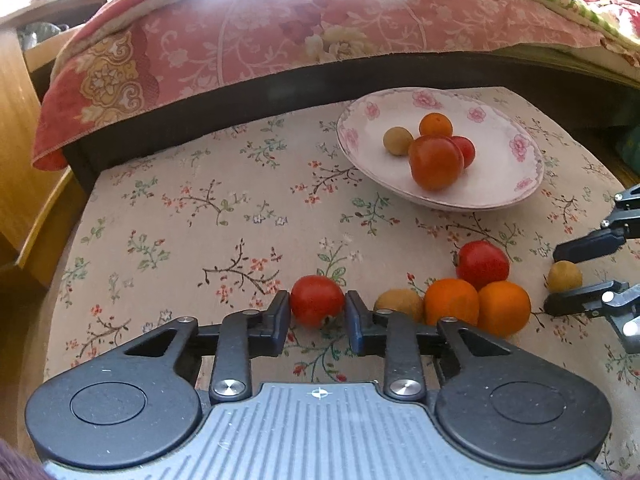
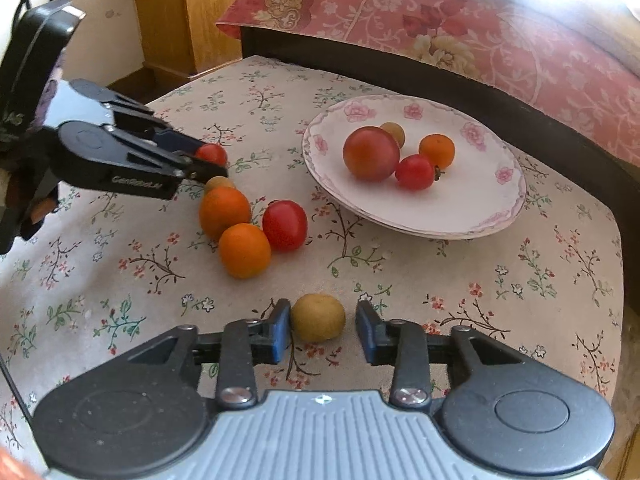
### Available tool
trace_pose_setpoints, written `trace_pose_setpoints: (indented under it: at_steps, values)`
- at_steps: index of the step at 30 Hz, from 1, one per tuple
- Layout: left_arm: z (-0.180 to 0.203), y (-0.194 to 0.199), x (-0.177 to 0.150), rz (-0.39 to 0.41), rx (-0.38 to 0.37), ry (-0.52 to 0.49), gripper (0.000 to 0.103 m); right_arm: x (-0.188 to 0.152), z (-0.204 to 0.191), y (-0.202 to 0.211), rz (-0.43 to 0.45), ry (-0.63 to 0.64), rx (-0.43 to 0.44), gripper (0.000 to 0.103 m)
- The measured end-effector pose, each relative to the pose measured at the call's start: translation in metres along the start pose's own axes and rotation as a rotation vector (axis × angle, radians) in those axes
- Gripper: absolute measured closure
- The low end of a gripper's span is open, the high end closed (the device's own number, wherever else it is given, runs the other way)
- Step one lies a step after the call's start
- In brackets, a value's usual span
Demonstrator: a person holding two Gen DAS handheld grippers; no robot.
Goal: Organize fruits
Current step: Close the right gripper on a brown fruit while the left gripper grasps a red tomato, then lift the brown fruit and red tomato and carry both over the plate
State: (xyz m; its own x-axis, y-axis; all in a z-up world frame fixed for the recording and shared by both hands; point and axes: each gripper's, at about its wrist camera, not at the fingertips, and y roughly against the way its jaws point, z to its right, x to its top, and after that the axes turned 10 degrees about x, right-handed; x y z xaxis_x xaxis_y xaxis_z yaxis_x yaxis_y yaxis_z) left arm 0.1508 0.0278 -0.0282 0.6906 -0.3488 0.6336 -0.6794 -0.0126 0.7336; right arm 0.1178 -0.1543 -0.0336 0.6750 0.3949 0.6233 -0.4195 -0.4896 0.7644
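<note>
My left gripper [image 1: 317, 306] is shut on a small red tomato [image 1: 316, 300] that rests on the floral tablecloth; the right wrist view shows the same grip [image 2: 210, 160] from the side. A yellow-brown round fruit [image 2: 318, 317] sits between the fingers of my open right gripper [image 2: 323, 322]: the left pad touches it and the right pad stands clear. Between the two grippers lie two oranges [image 2: 224, 210] [image 2: 244, 250], a red tomato [image 2: 285, 224] and a small brown fruit [image 2: 218, 182]. The flowered white plate [image 2: 400, 224] [image 1: 440, 200] holds several fruits.
A bed with a pink floral quilt [image 1: 260, 40] and a dark frame [image 1: 200, 108] runs along the table's far side. Wooden furniture [image 1: 16, 120] stands to the left. The table's rounded edge [image 2: 620, 240] drops off at the right.
</note>
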Motion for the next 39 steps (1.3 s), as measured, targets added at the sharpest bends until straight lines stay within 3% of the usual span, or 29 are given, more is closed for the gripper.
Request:
trace_pose_setpoints:
  at_steps: [8, 11, 18, 31, 39]
  values:
    - [0.001, 0.002, -0.003, 0.015, 0.003, -0.008, 0.064, 0.001, -0.002, -0.002, -0.001, 0.007, -0.012, 0.059]
    - [0.001, 0.001, -0.001, 0.014, 0.003, -0.005, 0.065, 0.0, -0.007, -0.001, -0.015, 0.028, -0.024, 0.07]
    - [0.001, 0.003, 0.0, 0.004, 0.003, -0.012, 0.067, -0.001, -0.008, 0.002, -0.024, 0.022, -0.031, 0.071]
    - [-0.001, 0.017, 0.015, 0.041, -0.014, 0.012, 0.067, 0.017, 0.007, 0.012, 0.04, -0.032, -0.068, 0.071]
    - [0.017, 0.025, 0.036, 0.094, -0.063, 0.008, 0.067, 0.033, 0.016, 0.017, 0.09, -0.052, -0.104, 0.071]
